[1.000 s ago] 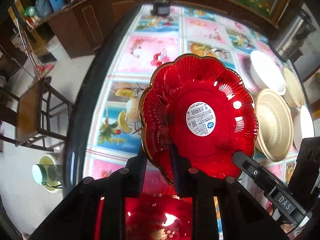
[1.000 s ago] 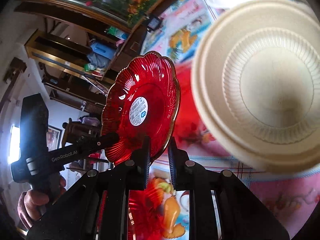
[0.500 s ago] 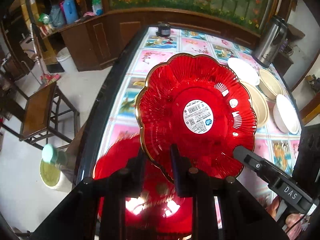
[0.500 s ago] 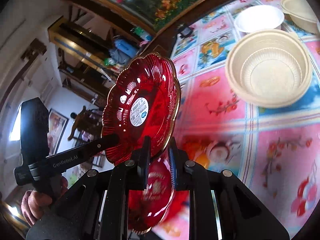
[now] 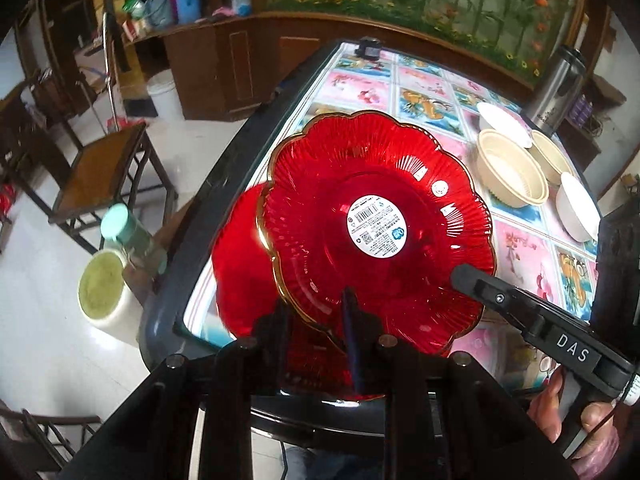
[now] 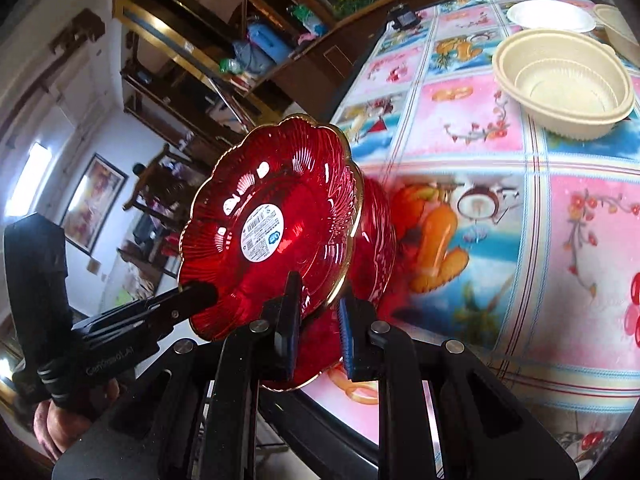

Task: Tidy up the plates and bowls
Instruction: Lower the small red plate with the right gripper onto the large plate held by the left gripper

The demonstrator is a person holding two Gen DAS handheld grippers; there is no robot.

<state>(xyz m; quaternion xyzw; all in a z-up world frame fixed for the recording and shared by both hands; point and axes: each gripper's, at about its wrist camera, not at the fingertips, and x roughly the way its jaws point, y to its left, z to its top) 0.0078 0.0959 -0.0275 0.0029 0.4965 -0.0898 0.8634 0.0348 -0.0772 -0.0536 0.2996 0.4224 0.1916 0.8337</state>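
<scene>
You carry the red plate [image 5: 380, 232] in the air above a second red plate [image 5: 240, 264] at the table [image 5: 520, 248] corner, the left gripper [image 5: 316, 320] and right gripper [image 6: 318, 320] each clamped on its rim. Loosen one side early and the glossy, scalloped, gold-edged plate could tip and strike the one below, or slide off the corner. A round label sits at its centre.

Picture-tiled table [image 5: 520, 248], red plate [image 5: 240, 264], cream bowls [image 5: 512, 172]

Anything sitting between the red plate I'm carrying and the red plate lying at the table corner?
Nothing visible. The held red plate, gripped at its rim by both hand-held grippers, hangs over the second red plate, with only air between them.
</scene>
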